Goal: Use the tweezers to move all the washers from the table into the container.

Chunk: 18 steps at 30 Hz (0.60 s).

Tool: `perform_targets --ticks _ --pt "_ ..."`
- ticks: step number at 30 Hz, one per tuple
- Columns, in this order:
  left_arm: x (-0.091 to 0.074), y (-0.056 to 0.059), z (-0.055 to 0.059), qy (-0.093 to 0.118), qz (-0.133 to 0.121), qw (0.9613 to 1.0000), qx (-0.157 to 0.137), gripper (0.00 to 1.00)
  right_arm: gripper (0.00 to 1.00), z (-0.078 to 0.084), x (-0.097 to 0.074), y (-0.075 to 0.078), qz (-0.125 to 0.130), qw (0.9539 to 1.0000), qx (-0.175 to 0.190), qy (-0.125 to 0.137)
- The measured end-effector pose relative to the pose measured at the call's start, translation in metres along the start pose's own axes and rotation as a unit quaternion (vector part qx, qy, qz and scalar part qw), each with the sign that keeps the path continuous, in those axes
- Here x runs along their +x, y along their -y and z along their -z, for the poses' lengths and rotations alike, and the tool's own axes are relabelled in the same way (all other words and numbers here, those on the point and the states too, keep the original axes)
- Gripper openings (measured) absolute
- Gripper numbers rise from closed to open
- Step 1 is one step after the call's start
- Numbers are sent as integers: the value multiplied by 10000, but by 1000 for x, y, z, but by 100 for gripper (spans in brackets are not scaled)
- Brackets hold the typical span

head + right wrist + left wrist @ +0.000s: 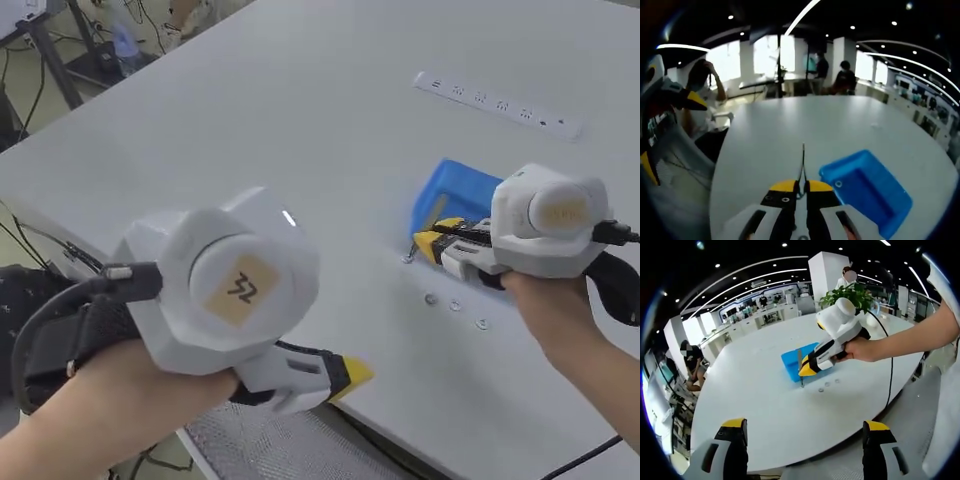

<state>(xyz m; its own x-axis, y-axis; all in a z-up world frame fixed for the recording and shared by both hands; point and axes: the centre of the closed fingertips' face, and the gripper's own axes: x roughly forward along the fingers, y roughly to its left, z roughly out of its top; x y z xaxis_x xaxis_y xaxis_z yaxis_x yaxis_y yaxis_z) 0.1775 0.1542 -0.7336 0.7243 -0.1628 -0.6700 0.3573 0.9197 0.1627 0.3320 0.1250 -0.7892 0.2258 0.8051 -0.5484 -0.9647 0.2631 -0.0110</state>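
My right gripper [432, 243] is shut on thin metal tweezers [412, 255], whose tips point down at the white table just left of the blue container [455, 188]. Three small washers [455, 305] lie on the table below that gripper. In the right gripper view, the tweezers [803, 162] stick out from the closed jaws [801, 186], and one washer [838, 184] lies inside the blue container [870, 200]. I cannot tell whether the tweezer tips hold anything. My left gripper [804, 426] stands open and empty at the near table edge, seen low in the head view [350, 375].
A white power strip [497, 103] lies at the far side of the table [300, 130]. The left gripper view has the right gripper [832, 342], the container [792, 362] and the washers [828, 385] near mid-table. People stand at other benches behind.
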Motion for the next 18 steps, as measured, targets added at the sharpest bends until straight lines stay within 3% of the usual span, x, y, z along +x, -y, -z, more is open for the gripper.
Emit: perform_targets --ticks 9,18 --pt "0 -3 0 14 -15 10000 8 99 3 -22 -15 10 149 9992 179 332" --pt "1 -9 4 -113 -50 9999 117 99 3 -31 -23 47 646 9955 422 546"
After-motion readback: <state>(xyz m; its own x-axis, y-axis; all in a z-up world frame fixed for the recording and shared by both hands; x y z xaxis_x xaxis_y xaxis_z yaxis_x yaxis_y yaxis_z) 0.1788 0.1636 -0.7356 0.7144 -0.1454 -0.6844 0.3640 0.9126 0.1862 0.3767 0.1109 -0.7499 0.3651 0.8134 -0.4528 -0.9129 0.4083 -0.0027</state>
